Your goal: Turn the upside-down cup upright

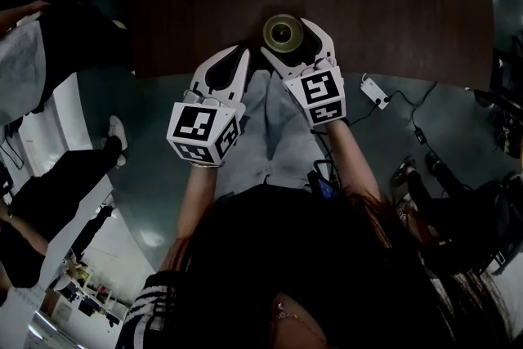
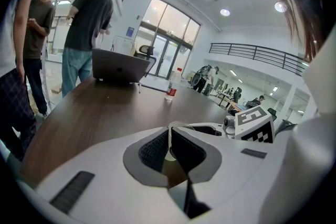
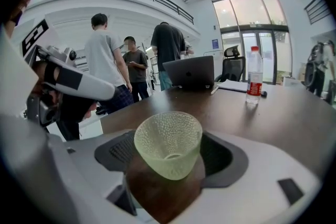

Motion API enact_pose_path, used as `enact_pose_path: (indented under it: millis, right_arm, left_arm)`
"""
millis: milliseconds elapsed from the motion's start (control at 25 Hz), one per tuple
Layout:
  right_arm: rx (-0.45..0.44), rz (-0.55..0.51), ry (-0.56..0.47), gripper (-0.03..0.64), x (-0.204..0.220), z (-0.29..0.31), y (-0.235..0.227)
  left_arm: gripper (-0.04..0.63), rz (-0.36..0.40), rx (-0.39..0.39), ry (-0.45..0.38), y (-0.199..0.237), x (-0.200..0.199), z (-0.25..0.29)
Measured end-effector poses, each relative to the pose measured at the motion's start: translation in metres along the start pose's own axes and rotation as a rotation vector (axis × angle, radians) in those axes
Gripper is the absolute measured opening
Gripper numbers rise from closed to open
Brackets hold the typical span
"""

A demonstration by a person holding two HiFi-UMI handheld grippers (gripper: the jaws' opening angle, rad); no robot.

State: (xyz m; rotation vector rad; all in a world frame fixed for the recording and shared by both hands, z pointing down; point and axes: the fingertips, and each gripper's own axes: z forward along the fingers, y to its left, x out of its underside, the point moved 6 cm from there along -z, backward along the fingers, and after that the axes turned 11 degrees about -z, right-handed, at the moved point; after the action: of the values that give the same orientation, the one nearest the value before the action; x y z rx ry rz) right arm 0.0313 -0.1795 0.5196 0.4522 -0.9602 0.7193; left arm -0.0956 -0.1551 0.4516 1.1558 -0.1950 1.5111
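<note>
A pale green, bumpy translucent cup (image 1: 282, 32) stands mouth up at the near edge of the dark wooden table (image 1: 392, 4). In the right gripper view the cup (image 3: 168, 144) sits between the two dark pads, leaning slightly toward the camera. My right gripper (image 1: 290, 38) is shut on it, one finger on each side (image 3: 169, 157). My left gripper (image 1: 237, 55) hangs just left of the cup with nothing in it. Its pads (image 2: 157, 149) meet in the left gripper view, so it is shut (image 2: 169, 141). The right gripper's marker cube (image 2: 254, 124) shows beside it.
A laptop (image 3: 189, 73) and a red-labelled bottle (image 3: 254, 81) stand farther back on the table. Several people stand past the table's left end (image 2: 84, 34). A white adapter with a cable (image 1: 374, 91) lies on the floor to the right of my legs.
</note>
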Motion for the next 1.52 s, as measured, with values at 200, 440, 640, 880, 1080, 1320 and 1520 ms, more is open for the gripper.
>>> enact_pose_path:
  millis: [200, 440, 640, 880, 1080, 1320, 1520]
  right_arm:
    - [0.012, 0.014, 0.01, 0.383, -0.003, 0.002, -0.005]
    - [0.033, 0.034, -0.001, 0.383, -0.01, -0.007, -0.007]
    - [0.044, 0.042, -0.023, 0.383, -0.023, -0.01, -0.011]
    - [0.045, 0.037, -0.042, 0.383, -0.043, -0.023, -0.013]
    - [0.054, 0.034, -0.069, 0.383, -0.061, -0.031, -0.01]
    - [0.077, 0.015, -0.104, 0.383, -0.083, -0.044, -0.012]
    - [0.075, -0.014, -0.144, 0.383, -0.101, -0.051, -0.01]
  left_arm:
    - [0.02, 0.002, 0.008, 0.002, 0.003, -0.005, 0.003]
    - [0.02, 0.005, 0.022, -0.011, 0.003, -0.011, -0.003]
    - [0.02, 0.017, 0.029, -0.029, 0.007, -0.019, -0.005]
    - [0.02, 0.026, 0.04, -0.054, 0.003, -0.031, -0.013]
    - [0.02, 0.034, 0.055, -0.079, 0.005, -0.039, -0.018]
    - [0.02, 0.049, 0.076, -0.118, 0.001, -0.055, -0.025]
    - [0.02, 0.058, 0.085, -0.16, 0.0, -0.07, -0.028]
